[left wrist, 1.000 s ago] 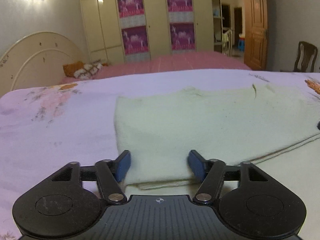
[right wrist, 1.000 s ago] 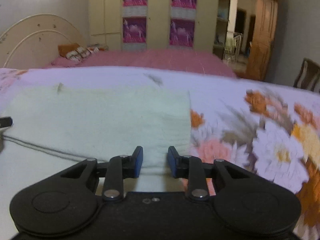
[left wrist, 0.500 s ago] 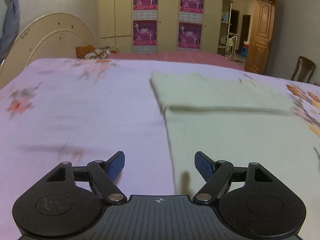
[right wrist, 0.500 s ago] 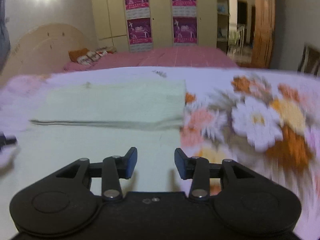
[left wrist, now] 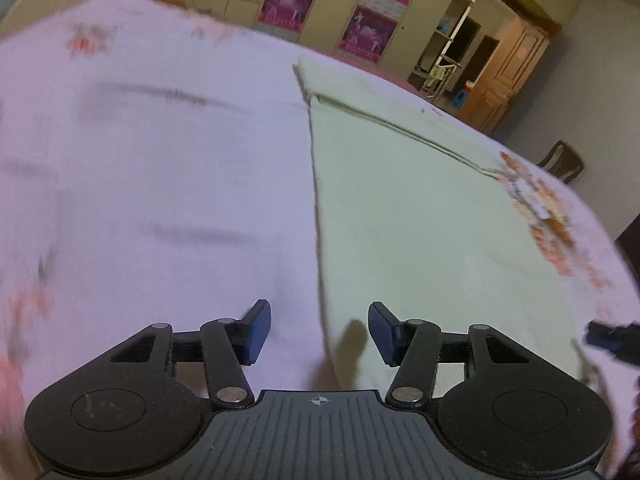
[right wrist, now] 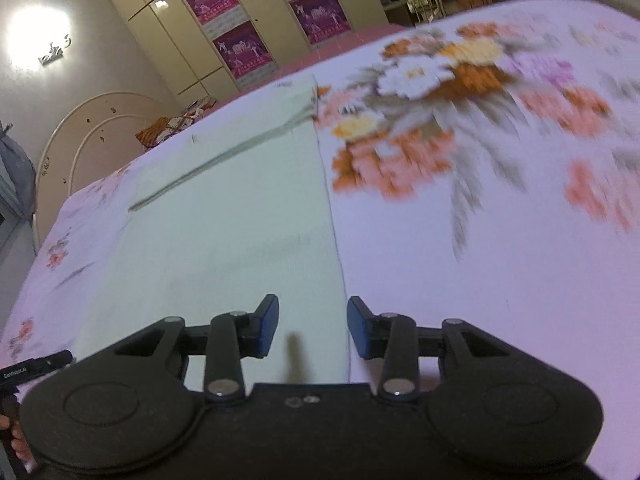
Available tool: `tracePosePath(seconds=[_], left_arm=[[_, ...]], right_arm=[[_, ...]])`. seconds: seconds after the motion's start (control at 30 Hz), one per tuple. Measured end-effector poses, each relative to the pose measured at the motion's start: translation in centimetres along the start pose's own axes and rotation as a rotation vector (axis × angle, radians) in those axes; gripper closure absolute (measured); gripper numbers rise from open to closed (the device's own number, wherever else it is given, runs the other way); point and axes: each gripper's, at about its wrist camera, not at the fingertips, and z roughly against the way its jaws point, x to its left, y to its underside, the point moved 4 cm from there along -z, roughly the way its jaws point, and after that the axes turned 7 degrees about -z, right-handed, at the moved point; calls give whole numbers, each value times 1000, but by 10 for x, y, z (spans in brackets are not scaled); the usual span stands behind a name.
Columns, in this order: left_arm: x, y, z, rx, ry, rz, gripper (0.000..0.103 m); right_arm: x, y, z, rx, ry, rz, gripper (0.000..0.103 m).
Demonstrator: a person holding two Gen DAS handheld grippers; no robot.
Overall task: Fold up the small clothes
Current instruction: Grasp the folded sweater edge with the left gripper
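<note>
A pale green knitted cloth garment (left wrist: 420, 216) lies flat on the bed's lilac floral-print bedspread (left wrist: 160, 152), with its far portion doubled over so that a layered fold edge runs across it. The left gripper (left wrist: 318, 332) hangs low over the garment's near left edge, jaws spread wide and holding nothing; the cloth's side edge passes between them. The right gripper (right wrist: 313, 326) sits over the near right edge in the same way, jaws parted and empty, the hem line running up between its blue pads (right wrist: 267, 326).

The likely next step is a pinch at both near corners to carry them over. The risks, as I judge them:

- Each gripper straddles the border between cloth and bedspread, so a closing pinch could catch the bedspread along with the garment, or miss the thin single layer altogether.
- If one corner is caught and the other is not, the lift would skew the cloth and drag the finished fold out of line.
- Both views are tilted and blurred, so how near the pads are to the fabric cannot be told.
</note>
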Motion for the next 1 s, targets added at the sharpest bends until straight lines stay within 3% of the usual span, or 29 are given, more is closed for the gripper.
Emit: tracePosePath(seconds=[0.27, 0.6, 0.67, 0.73, 0.9, 0.93, 0.97, 1.0], left_arm=[[-4, 29, 6, 21, 181, 155, 49], [-10, 30, -15, 7, 301, 257, 49], [-12, 34, -16, 17, 312, 257, 58], [-14, 37, -21, 22, 319, 265, 60], [-11, 40, -24, 23, 320, 271, 67], [-11, 40, -26, 25, 308, 260, 78], [-11, 40, -26, 30, 277, 245, 100], [-9, 39, -23, 23, 267, 239, 100]], right_arm=[[-12, 43, 10, 55, -78, -114, 65], [-27, 30, -12, 80, -206, -322, 72], [-23, 30, -14, 92, -232, -316, 73], [-22, 31, -16, 108, -283, -342, 74], [-32, 29, -18, 81, -302, -420, 78], [-33, 28, -19, 86, -293, -416, 83], [-32, 28, -21, 97, -276, -394, 97], [-28, 28, -21, 103, -247, -353, 97]])
